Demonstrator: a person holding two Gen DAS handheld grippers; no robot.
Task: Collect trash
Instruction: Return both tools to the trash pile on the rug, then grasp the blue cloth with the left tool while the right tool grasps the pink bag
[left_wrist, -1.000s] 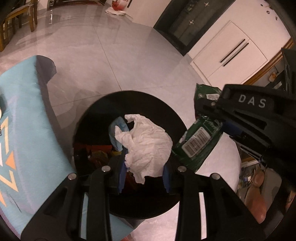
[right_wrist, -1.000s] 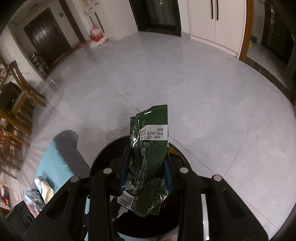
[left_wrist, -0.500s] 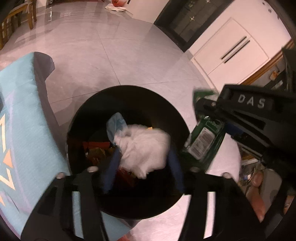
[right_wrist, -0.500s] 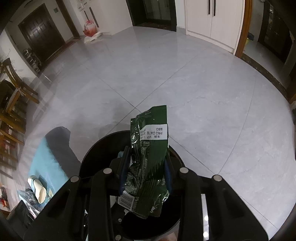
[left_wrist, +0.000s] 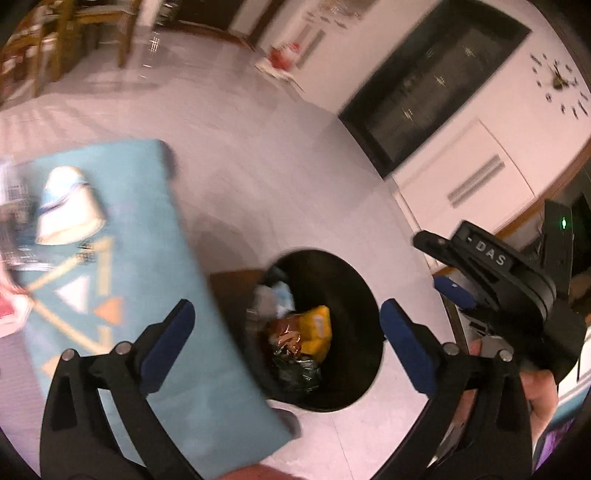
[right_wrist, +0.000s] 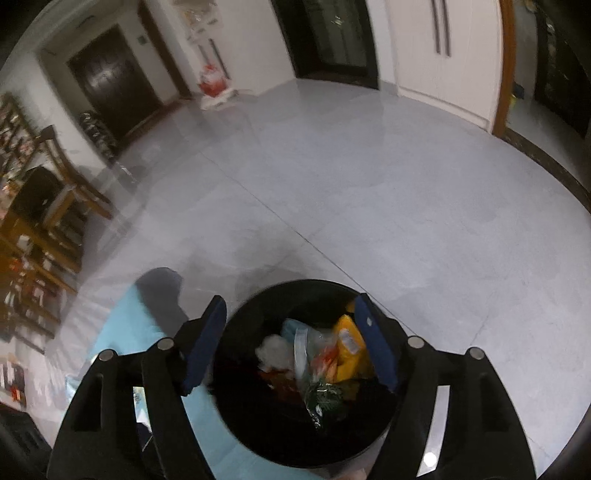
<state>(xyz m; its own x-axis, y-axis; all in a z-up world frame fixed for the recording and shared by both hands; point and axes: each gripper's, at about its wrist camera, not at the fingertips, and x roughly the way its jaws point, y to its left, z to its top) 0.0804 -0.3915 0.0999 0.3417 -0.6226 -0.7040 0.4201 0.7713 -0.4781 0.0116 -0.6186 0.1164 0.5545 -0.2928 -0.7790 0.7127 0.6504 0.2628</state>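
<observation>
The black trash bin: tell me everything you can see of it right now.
The black trash bin is round, open-topped and dark inside, upright on the grey tiled floor beside a light blue cloth-covered surface. Inside lie a yellow packet, a crumpled white tissue, a green wrapper and other scraps. Both grippers hover above it, open and empty, touching nothing.

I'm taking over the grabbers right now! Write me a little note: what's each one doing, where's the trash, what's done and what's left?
Left gripper: jaws have just been opening, now wide, nothing between them.
Right gripper: jaws have just been opening, nothing between them, above the black bin.
Trash: white tissue and green wrapper lie in the bin with a yellow packet and other wrappers.
Done: both pieces are in the bin.
Left: on the blue tablecloth lies a paper cup; more litter shows, blurred, at its far left edge. Probably fetch those next.
</observation>
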